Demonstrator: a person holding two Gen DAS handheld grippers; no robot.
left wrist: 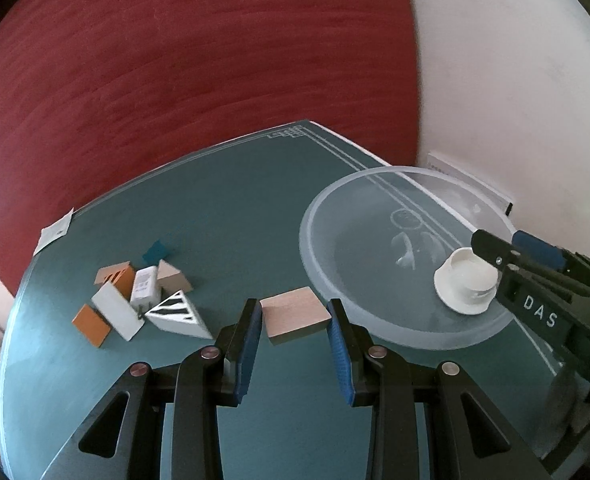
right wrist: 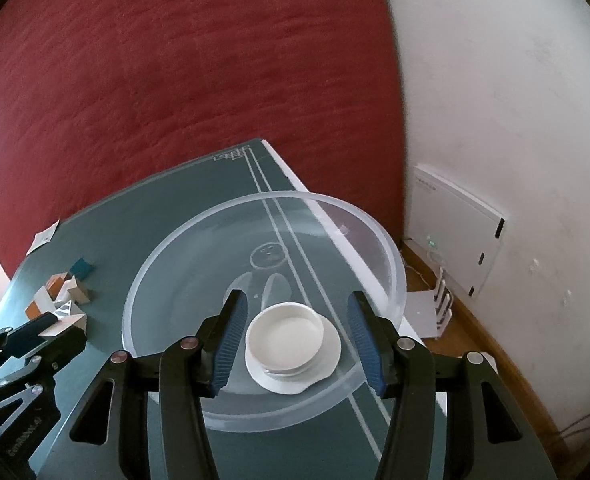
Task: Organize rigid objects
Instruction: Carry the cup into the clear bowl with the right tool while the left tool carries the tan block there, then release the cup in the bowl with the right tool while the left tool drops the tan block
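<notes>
My left gripper [left wrist: 295, 314] is shut on a flat pale wooden block [left wrist: 295, 308], held just above the teal table beside the clear bowl [left wrist: 315, 216]. To its left lies a pile of small items: an orange block [left wrist: 93, 324], a white slab [left wrist: 117, 316], a white charger [left wrist: 145, 286], a striped triangular block [left wrist: 179, 314] and a teal block [left wrist: 157, 252]. My right gripper [right wrist: 296, 294] reaches into the clear bowl [right wrist: 143, 276]. Its jaws stand open on either side of a white round dish [right wrist: 291, 336] that rests on the bowl's floor, and the pads do not press on it.
The teal table top [left wrist: 215, 200] ends at a corner in front of a red wall. A paper tag [left wrist: 55, 232] lies at its left edge. A white box [right wrist: 455, 232] and a small white rack [right wrist: 443, 304] stand on the floor by the white wall, right.
</notes>
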